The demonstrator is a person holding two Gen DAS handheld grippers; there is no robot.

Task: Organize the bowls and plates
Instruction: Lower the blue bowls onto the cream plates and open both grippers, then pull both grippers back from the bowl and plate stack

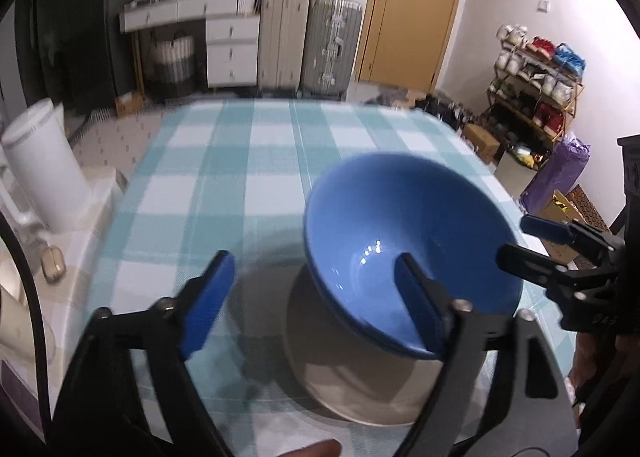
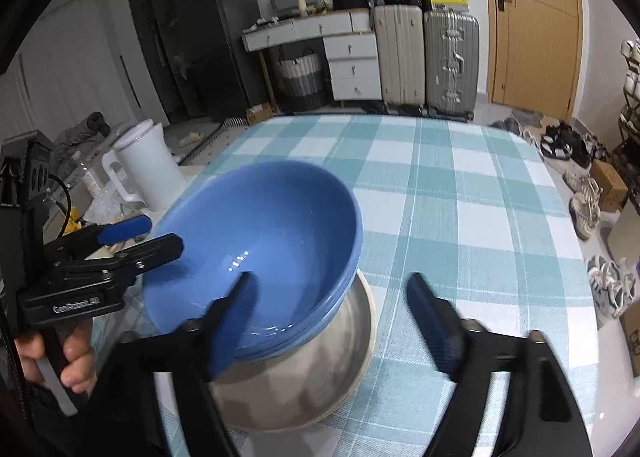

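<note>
While both grippers gape empty, left gripper [image 1: 316, 281] and right gripper [image 2: 332, 297] straddle opposite rims of the blue bowls [image 1: 408, 249], nested tilted on a white plate [image 2: 320, 389]; only the right view shows a hand [image 2: 60, 361], kettle [image 2: 148, 169] beyond.

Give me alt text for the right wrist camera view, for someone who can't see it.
A blue bowl sits stacked in a white dish on a teal checked tablecloth, with the open right gripper straddling its near rim. The left gripper, hand-held, is at the bowl's left edge.
</note>
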